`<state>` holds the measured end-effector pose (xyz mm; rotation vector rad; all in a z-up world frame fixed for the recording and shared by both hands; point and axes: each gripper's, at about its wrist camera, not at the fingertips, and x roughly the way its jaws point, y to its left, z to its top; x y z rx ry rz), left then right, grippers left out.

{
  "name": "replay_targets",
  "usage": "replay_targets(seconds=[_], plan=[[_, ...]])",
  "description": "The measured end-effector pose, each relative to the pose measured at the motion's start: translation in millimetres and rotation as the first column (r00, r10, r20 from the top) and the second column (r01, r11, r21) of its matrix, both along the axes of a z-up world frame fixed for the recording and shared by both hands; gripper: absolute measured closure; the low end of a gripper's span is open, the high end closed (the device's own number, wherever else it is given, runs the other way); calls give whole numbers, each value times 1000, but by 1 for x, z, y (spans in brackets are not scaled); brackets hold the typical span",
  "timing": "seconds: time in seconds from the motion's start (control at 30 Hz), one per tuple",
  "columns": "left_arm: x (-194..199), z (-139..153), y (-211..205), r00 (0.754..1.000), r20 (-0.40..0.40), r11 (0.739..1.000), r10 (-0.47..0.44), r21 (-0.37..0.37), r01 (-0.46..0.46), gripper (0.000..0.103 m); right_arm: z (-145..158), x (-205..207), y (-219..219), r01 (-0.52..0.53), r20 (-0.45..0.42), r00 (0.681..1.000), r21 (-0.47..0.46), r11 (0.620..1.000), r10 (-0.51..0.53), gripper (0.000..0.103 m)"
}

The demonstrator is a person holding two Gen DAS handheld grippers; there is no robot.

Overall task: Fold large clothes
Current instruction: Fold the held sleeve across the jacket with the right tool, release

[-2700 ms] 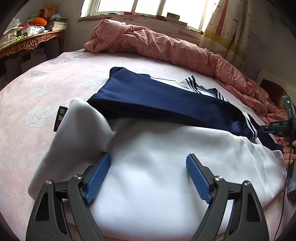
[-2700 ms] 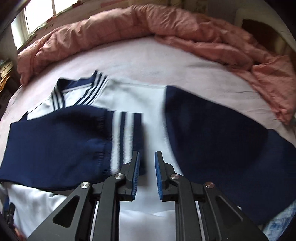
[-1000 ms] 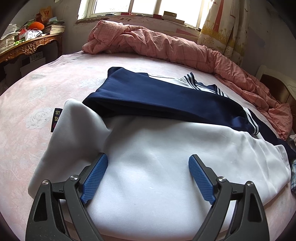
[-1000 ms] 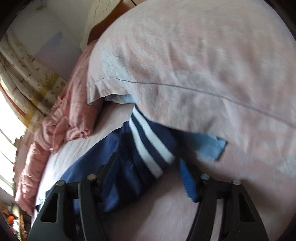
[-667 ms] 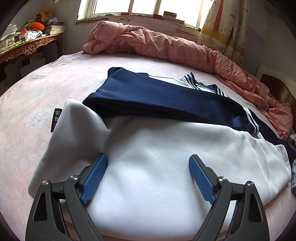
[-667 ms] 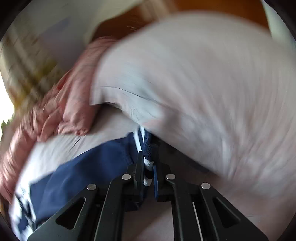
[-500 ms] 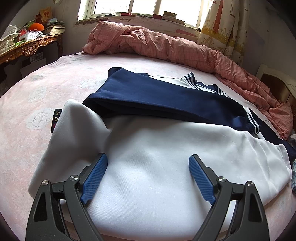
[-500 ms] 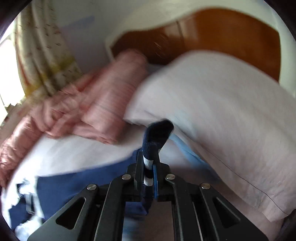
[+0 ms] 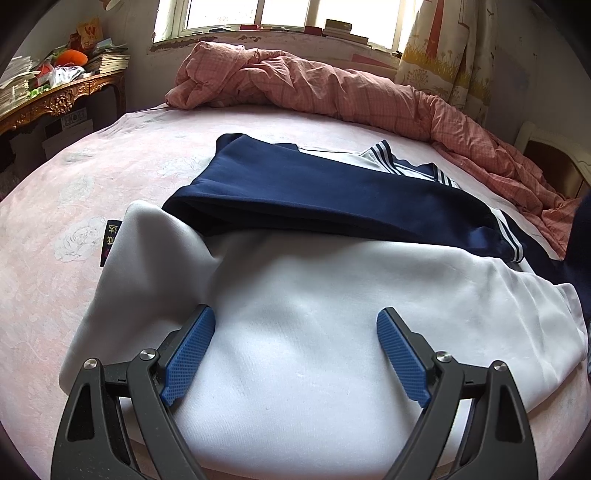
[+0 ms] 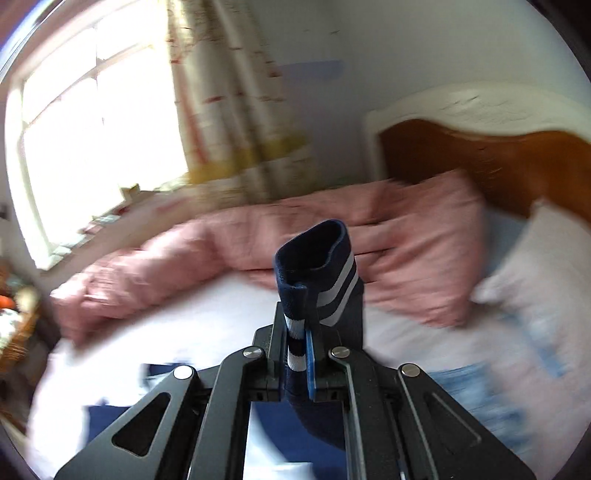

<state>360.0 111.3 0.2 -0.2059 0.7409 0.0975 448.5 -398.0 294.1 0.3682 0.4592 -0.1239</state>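
A white sweatshirt [image 9: 332, 314] with navy sleeves lies across the pink bed [image 9: 55, 206]. One navy sleeve [image 9: 332, 199] is folded over its chest, with a striped cuff [image 9: 511, 243] at the right. My left gripper [image 9: 295, 347] hovers open over the white hem area, nothing between its blue pads [image 9: 188, 354]. In the right wrist view, my right gripper [image 10: 297, 328] is shut on the other sleeve's navy cuff [image 10: 317, 266] with white stripes, lifted high above the bed. That raised sleeve [image 9: 581, 243] shows dark at the right edge of the left wrist view.
A rumpled pink quilt [image 9: 332, 88] runs along the far side under the window [image 9: 277, 14]. A pillow [image 10: 535, 266] lies by the wooden headboard [image 10: 498, 162]. A carved side table [image 9: 55, 99] piled with papers stands at the left. A curtain [image 10: 229, 103] hangs beside the window.
My right gripper closed on the striped cuff near the pillow, then swung it up and away from the bed. The left gripper stayed still and open over the white cloth.
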Motion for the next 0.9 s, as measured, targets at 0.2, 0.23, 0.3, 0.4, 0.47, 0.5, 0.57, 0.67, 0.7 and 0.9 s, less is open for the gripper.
replay_targets(seconds=[0.2,0.23,0.3,0.4,0.47,0.5,0.57,0.67,0.7,0.9], plan=[[0,-1,-1,1000,-2,1000,1,9,-1,15,-25,47,142,-136,-42,990,22,990,137,94],[0,-1,-1,1000,-3,1000,1,10,-1,15,-31,53,162,-153,-44,987,24,988,154,94],[0,-1,0,1000,-6,1000,0,9,1,15,-47,66,197,-176,-58,982,55,983,179,94],[2,-1,3,1000,-11,1000,0,2,0,15,-75,88,240,-208,-85,972,130,969,220,94],[3,0,3,1000,-10,1000,1,4,-1,15,-95,94,261,-228,-96,964,184,956,248,94],[3,-1,3,1000,-11,1000,2,8,-2,15,-105,97,272,-236,-104,960,194,952,259,94],[3,-1,1,1000,-14,1000,5,21,-5,15,-120,102,295,-240,-110,960,154,959,258,94],[6,-1,-1,1000,-15,1000,5,26,-5,15,-134,97,318,-239,-69,966,125,963,249,94],[6,0,1,1000,-13,1000,3,20,-3,15,-137,96,325,-234,-44,970,125,964,241,94],[4,2,17,999,6,998,46,-33,-46,15,-170,109,362,-301,-52,945,246,921,323,94]])
